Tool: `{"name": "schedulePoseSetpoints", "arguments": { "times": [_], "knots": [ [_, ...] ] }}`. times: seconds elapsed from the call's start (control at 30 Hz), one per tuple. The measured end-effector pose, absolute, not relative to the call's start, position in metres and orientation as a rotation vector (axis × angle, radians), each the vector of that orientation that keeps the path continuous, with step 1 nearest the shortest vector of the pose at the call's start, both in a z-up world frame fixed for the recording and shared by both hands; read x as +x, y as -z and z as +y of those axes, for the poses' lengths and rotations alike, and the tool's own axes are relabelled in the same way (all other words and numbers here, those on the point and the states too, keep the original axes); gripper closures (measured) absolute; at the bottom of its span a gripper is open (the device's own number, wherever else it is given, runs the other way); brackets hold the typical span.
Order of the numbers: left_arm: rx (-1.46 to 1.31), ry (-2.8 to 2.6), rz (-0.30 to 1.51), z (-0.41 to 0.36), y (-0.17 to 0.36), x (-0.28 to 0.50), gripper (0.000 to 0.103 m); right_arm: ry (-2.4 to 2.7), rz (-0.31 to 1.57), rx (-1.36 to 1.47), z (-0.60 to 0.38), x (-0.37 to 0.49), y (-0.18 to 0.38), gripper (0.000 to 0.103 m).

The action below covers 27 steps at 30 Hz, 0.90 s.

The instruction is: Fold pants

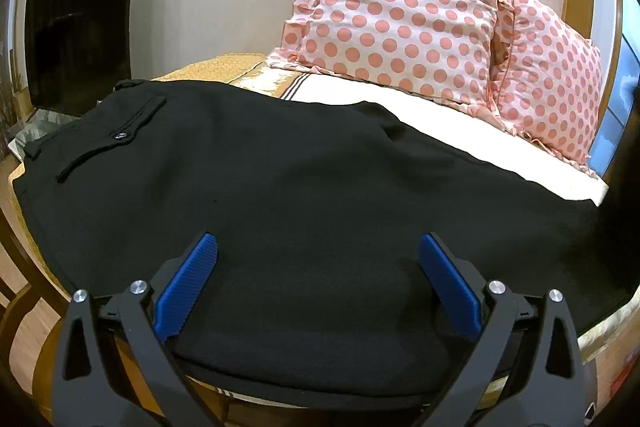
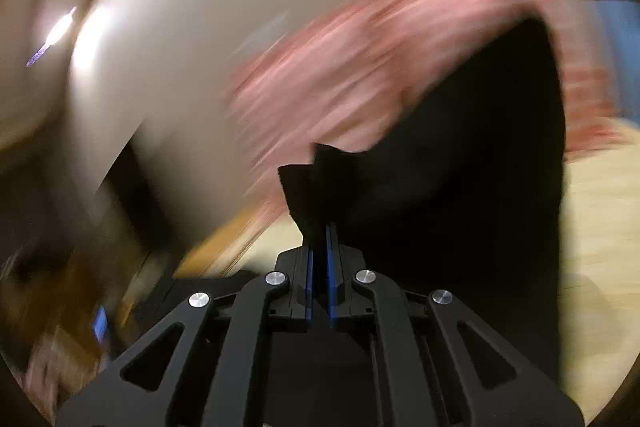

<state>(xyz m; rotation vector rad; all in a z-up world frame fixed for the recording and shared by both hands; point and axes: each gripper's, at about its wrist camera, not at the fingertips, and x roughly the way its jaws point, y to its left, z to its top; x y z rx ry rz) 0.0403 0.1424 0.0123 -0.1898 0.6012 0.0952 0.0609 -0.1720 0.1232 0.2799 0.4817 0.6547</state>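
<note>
**Right hand carrying a pants end over for the fold**

Left wrist view: your left gripper (image 1: 318, 247) sits with jaws wide apart over the near edge of the black pants (image 1: 280, 179), which lie flat on the bed (image 1: 440, 99); pillows (image 1: 404, 11) at 1 o'clock. No containers show.

Right wrist view: your right gripper (image 2: 319, 227) is clamped on a bunched pants end. The background is blurred. Next, I judge, lay that end down squarely.

Both tools match: the left gripper (image 1: 318, 251) and right gripper (image 2: 320, 227) have matte black angular linkage arms with triangular cut-outs, 4 round silver pivot bolts each, and ribbed blue finger pads (image 1: 188, 287).
</note>
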Motion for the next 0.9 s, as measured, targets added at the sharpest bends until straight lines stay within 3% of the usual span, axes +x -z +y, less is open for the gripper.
{"name": "schedulePoseSetpoints", "arguments": {
  "times": [0.1, 0.17, 0.4, 0.6, 0.67, 0.73, 0.9],
  "knots": [
    [-0.208, -0.084, 0.596, 0.144, -0.013, 0.039, 0.002, -0.723, 0.664, 0.093, -0.095, 0.067, -0.072, 0.098],
    [-0.212, -0.072, 0.591, 0.145, -0.013, 0.038, 0.002, -0.744, 0.761, 0.139, -0.083, 0.076, -0.049, 0.098],
    [-0.202, -0.068, 0.574, 0.143, -0.011, 0.036, 0.002, -0.659, 0.634, 0.258, -0.096, 0.082, -0.08, 0.098],
    [-0.338, -0.08, 0.514, 0.17, -0.032, 0.014, 0.002, -0.713, 0.719, -0.05, -0.04, 0.059, -0.052, 0.097],
    [-0.363, -0.13, 0.477, 0.188, -0.041, 0.003, 0.002, -0.726, 0.734, -0.098, -0.038, 0.053, -0.047, 0.089],
    [-0.395, -0.195, 0.445, 0.21, -0.048, -0.008, 0.002, -0.789, 0.73, -0.095, -0.041, 0.044, -0.051, 0.061],
    [-0.519, -0.343, 0.403, 0.268, -0.055, -0.027, 0.002, -0.807, 0.622, 0.053, -0.064, 0.043, -0.07, 0.059]
  ]
}}
